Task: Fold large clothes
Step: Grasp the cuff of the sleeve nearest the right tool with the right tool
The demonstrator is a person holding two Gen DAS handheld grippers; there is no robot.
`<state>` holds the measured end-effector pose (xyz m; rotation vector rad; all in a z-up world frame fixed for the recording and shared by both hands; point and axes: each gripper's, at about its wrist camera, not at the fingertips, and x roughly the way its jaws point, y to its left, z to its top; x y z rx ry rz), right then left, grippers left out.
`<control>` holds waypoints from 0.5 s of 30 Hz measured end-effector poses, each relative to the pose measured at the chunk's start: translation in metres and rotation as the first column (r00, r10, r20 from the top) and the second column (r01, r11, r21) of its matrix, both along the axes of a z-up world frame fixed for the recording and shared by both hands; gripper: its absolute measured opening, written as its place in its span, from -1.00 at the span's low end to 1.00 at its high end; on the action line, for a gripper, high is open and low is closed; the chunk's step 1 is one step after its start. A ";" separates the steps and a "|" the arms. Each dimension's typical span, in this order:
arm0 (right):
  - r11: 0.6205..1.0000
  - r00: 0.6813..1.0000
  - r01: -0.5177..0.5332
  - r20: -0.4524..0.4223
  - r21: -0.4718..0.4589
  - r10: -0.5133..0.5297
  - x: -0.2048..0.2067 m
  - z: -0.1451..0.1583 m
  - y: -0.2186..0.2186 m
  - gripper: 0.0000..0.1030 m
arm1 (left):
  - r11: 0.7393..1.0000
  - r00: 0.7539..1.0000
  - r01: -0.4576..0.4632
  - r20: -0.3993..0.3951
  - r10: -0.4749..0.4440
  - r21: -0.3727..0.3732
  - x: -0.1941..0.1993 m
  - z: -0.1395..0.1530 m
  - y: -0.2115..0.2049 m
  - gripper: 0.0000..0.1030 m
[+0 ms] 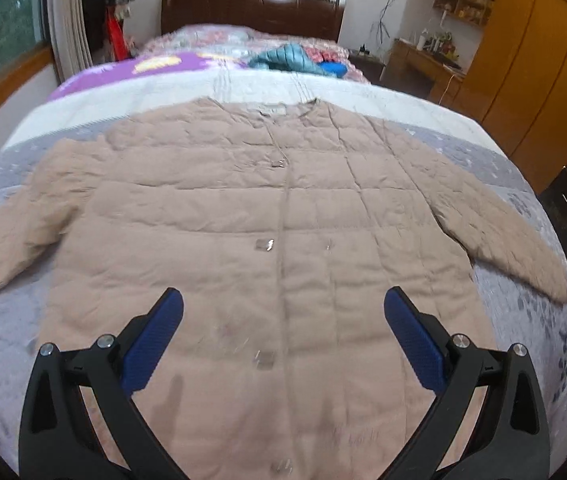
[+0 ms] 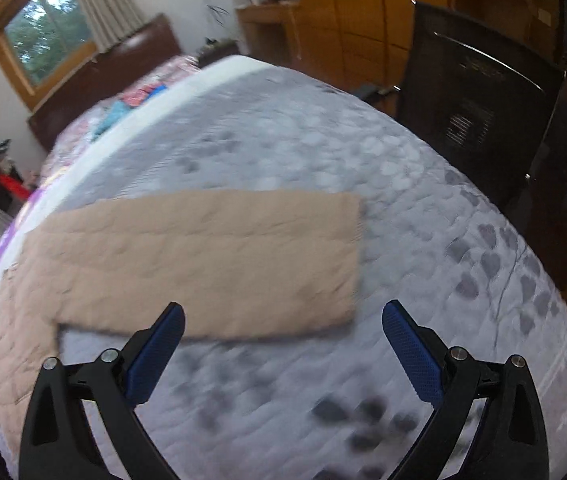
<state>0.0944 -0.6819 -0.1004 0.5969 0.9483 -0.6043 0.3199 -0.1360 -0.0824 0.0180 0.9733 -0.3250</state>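
Observation:
A beige quilted jacket (image 1: pixel 267 208) lies flat and face up on the bed, buttoned down the middle, with both sleeves spread out to the sides. My left gripper (image 1: pixel 283 300) hovers open above the jacket's lower front, nothing between its blue pads. In the right wrist view the jacket's right sleeve (image 2: pixel 219 256) stretches across the bedspread, cuff end toward the right. My right gripper (image 2: pixel 283 312) stands open just near the sleeve's lower edge, over the bedspread, holding nothing.
The bed carries a grey-white patterned bedspread (image 1: pixel 531 320). A teal padded garment (image 1: pixel 287 58) and other clothes lie near the dark headboard (image 1: pixel 251 10). A dark cabinet (image 2: pixel 483 120) stands by the bed's right side, wooden wardrobes (image 1: pixel 531 72) beyond.

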 end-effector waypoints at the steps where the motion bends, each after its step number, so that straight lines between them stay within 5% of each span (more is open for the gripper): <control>1: 1.000 1.000 0.011 0.009 0.021 -0.011 -0.001 -0.005 -0.013 0.92 | 1.000 1.000 0.002 -0.012 -0.003 -0.008 0.010 -0.006 -0.005 0.93; 9: 0.982 0.998 -0.007 0.060 0.188 -0.005 0.007 -0.041 -0.054 0.73 | 0.999 0.996 -0.029 -0.087 0.027 -0.019 0.052 -0.041 -0.016 0.80; 11: 0.979 0.998 -0.042 0.062 0.200 0.030 0.016 -0.048 -0.052 0.66 | 0.999 0.994 -0.033 -0.105 0.031 -0.018 0.057 -0.047 -0.014 0.58; 15: 0.986 0.998 -0.060 0.004 0.153 0.060 0.032 -0.051 -0.041 0.30 | 0.998 0.989 -0.060 -0.138 0.057 -0.024 0.068 -0.062 -0.008 0.54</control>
